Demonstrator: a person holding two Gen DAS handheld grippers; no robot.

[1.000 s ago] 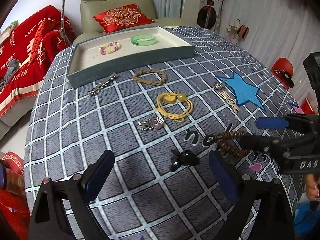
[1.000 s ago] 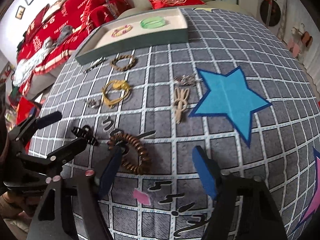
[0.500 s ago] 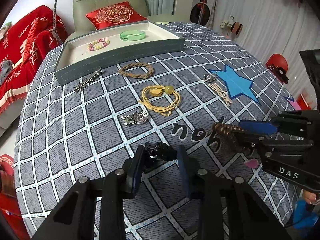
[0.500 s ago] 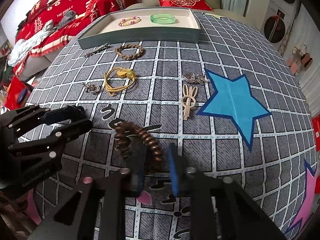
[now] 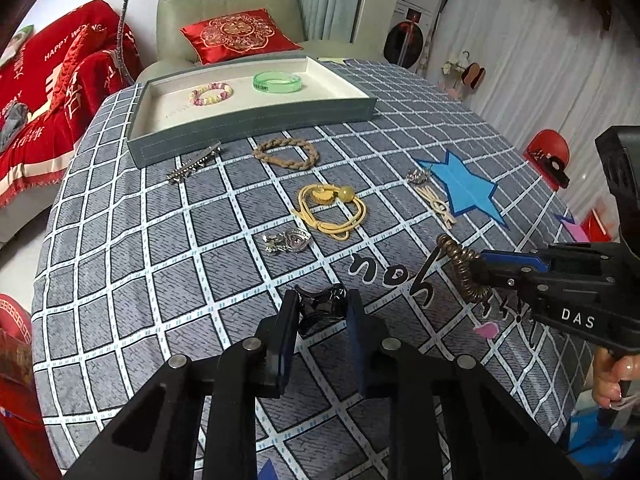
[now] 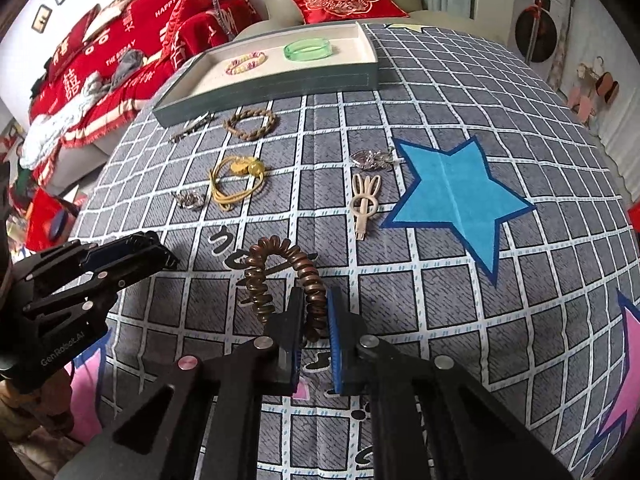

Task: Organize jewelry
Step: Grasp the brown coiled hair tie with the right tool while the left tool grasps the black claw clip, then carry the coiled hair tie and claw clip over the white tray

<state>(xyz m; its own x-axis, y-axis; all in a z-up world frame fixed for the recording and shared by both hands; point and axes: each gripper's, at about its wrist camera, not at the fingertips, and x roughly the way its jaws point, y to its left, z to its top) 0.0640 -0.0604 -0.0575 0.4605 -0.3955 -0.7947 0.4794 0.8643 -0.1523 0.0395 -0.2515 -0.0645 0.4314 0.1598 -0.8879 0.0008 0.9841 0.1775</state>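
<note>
With the left gripper [image 5: 320, 312] freshly closed on the black hair claw [image 5: 320, 307] and the right gripper [image 6: 314, 312] on the brown coil tie [image 6: 280, 276], the tray [image 5: 256, 130] lies at 12 o'clock across the table [image 5: 120, 280], nearer the left hand.

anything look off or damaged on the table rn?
Nothing damaged or spilled. Only two bracelets lie in the tray; the other pieces are still loose on the cloth. The brown spiral hair tie arches up off the cloth, pinched in the right gripper. The left gripper, jaws just closing, clamps the black claw clip.
</note>
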